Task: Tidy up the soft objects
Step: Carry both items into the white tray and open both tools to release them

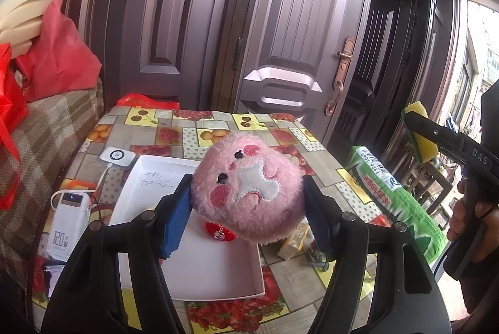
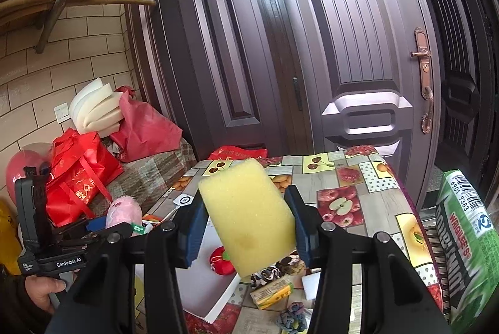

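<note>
Currently: left gripper (image 1: 248, 203) is clamping pink plush toy (image 1: 249, 187) over white tray (image 1: 215, 268), right gripper (image 2: 246, 224) squeezing yellow sponge (image 2: 249, 215); lowering toy gently toward tray's 6 o'clock, beside red charm (image 1: 220, 232), is advisable.

Table under a fruit-print cloth

On the table (image 1: 274, 121) lie a white tray (image 1: 215, 265), a white power bank (image 1: 67, 224), a small round-buttoned white device (image 1: 118, 157) and a green Wrigley's pack (image 1: 402, 203).
</note>
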Demonstrator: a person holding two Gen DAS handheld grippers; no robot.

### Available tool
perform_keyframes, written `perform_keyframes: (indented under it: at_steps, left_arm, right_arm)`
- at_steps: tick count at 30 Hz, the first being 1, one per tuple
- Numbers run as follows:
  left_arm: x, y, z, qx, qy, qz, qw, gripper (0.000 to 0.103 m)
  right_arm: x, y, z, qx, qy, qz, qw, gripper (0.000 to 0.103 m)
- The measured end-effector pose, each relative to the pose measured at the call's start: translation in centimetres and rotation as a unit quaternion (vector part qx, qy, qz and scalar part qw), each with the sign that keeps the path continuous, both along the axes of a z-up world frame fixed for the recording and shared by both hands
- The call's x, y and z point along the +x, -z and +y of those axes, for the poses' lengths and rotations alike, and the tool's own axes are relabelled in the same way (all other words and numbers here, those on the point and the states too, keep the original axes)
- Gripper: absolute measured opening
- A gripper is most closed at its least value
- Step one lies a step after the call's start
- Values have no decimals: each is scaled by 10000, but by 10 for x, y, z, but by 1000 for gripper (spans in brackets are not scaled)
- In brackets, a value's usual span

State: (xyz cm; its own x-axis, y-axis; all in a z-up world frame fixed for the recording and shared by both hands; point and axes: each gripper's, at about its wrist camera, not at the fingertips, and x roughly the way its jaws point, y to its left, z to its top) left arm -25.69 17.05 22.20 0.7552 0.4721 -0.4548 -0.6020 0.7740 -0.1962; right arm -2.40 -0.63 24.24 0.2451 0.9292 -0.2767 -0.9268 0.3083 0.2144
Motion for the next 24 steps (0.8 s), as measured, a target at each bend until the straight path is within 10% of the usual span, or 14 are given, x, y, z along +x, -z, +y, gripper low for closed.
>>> perform_keyframes:
  at_steps: [24]
  left_arm:
    - [-18,10,26,-181,-187,-57,9996,68]
  right_arm:
    - [-25,8,38,-281,-265,9,9993,50]
